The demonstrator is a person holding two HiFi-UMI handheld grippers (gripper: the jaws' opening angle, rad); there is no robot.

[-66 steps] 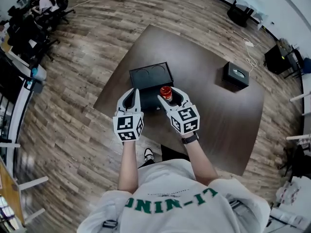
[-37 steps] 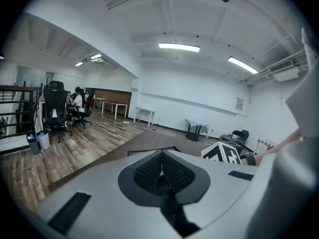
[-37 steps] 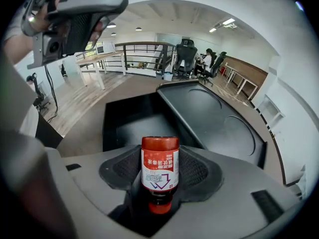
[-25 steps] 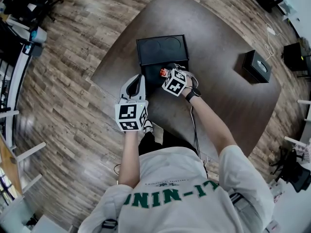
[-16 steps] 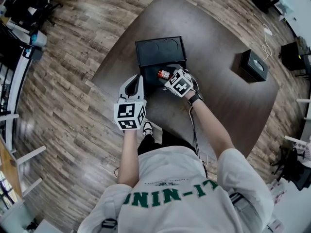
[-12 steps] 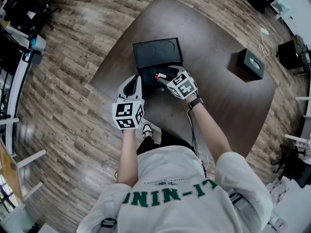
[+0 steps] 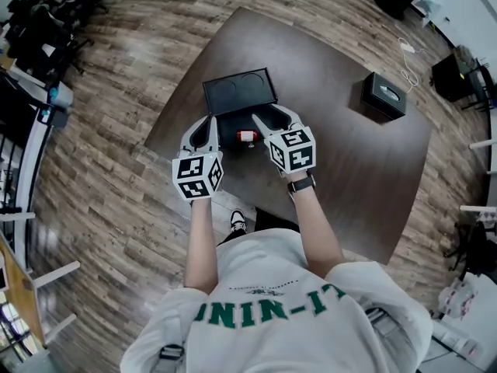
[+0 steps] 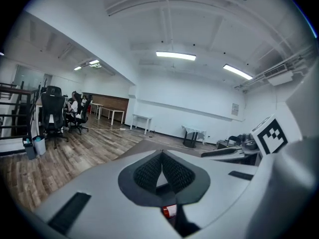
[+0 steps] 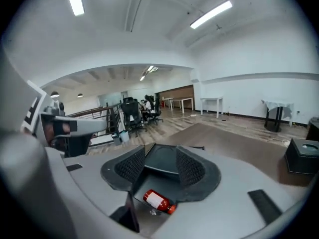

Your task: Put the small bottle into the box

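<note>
The small bottle (image 7: 246,136), red with a white label, lies on its side inside the open black box (image 7: 230,134), whose lid (image 7: 239,91) stands open at the back. My right gripper (image 7: 269,115) hovers over the box's right side. Its jaws are apart and closing with nothing between them. In the right gripper view the bottle (image 9: 159,201) lies below the right gripper (image 9: 159,166), free of the pads. My left gripper (image 7: 208,121) sits at the box's left edge. Its pads meet in the left gripper view (image 8: 162,158), where the bottle (image 8: 168,211) peeks out underneath.
The box stands near the front-left edge of a dark brown table (image 7: 334,146). A black tissue box (image 7: 383,95) sits at the table's far right and also shows in the right gripper view (image 9: 304,156). Office chairs (image 7: 46,22) stand on the wooden floor at upper left.
The right gripper held the bottle over the box, tipped it in, let go and drew back. The bottle now lies in the box. The left gripper moved up beside the box.
</note>
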